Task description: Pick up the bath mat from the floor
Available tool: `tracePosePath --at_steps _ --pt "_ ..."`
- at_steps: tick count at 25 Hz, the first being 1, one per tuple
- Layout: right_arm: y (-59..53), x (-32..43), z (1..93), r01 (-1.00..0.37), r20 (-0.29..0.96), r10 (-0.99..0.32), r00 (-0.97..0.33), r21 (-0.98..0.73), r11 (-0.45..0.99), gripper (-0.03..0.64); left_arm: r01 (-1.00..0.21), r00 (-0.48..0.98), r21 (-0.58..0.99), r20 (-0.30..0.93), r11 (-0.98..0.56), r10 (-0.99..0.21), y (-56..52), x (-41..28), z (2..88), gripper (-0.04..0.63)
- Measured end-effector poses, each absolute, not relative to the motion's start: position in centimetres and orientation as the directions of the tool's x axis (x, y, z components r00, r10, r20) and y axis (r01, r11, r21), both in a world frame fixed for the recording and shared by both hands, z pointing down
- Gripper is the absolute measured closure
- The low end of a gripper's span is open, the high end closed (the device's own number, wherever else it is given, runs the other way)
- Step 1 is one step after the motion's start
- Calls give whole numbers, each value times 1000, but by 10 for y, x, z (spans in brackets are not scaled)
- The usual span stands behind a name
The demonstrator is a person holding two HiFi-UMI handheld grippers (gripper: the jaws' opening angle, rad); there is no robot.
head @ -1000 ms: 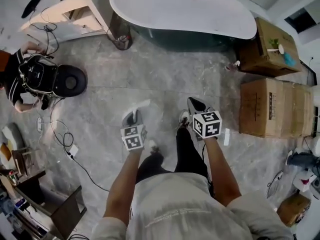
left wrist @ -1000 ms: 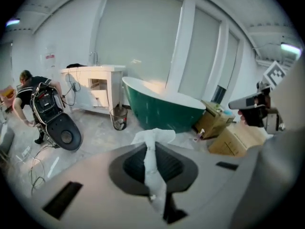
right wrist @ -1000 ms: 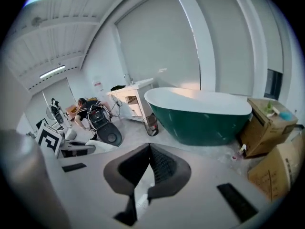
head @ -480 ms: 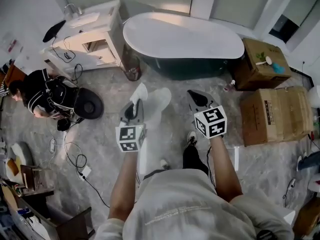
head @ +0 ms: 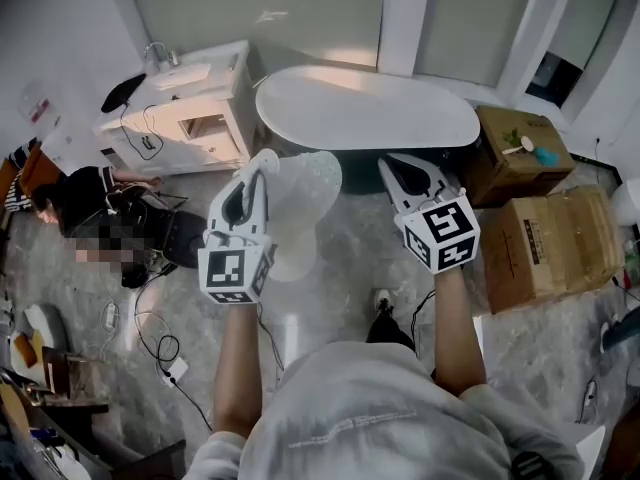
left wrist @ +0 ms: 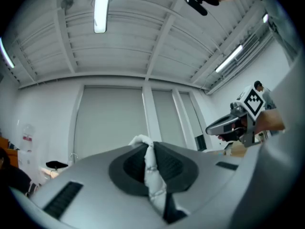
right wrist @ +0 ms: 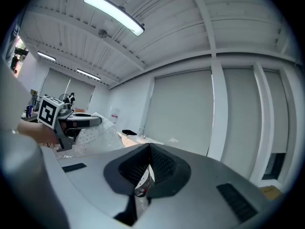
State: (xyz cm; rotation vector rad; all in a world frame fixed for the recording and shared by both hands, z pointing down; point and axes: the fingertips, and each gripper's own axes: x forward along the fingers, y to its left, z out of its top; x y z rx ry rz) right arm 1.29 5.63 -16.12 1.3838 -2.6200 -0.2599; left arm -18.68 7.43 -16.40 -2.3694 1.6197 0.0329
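Bath mat: the white, translucent, dimpled bath mat (head: pixel 305 208) is off the grey marbled floor (head: pixel 345 258), held up in front of the person.
Left jaws: the left gripper (head: pixel 262 163) has its jaws clamped on a bunched upper edge of the mat.
Right jaws: the right gripper (head: pixel 393 168) has its jaws closed together. A small pale sliver shows in the seam, and I cannot tell whether it is a scrap or part of the pads.
Lie of the mat: its long axis runs down from the left jaws, the lower end tapering toward the floor.
Gap: the sheet spreads toward the right gripper but stops short of it, with the white oval bathtub (head: pixel 365 108) showing between.
Nearer hand: the left carries it alone.
Judgement: the lift looks all but done. A second grip would mean the right jaws opening and crossing to the free upper corner.
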Motion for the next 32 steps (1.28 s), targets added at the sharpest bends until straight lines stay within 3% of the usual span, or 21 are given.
tracePosePath --at_steps 6,13,32 --pt "67 4 -193 -778 25 -813 -581 277 564 603 -918 374 -240 -260 -315 -890 97 -191 -214 561" --pt "70 -5 -197 -757 40 -803 -594 312 575 603 -922 362 -246 -283 -298 -888 113 -198 -229 561" --pt "92 -32 -185 -712 50 -756 -653 298 635 603 -924 334 -264 -200 -277 -921 141 -210 -201 561"
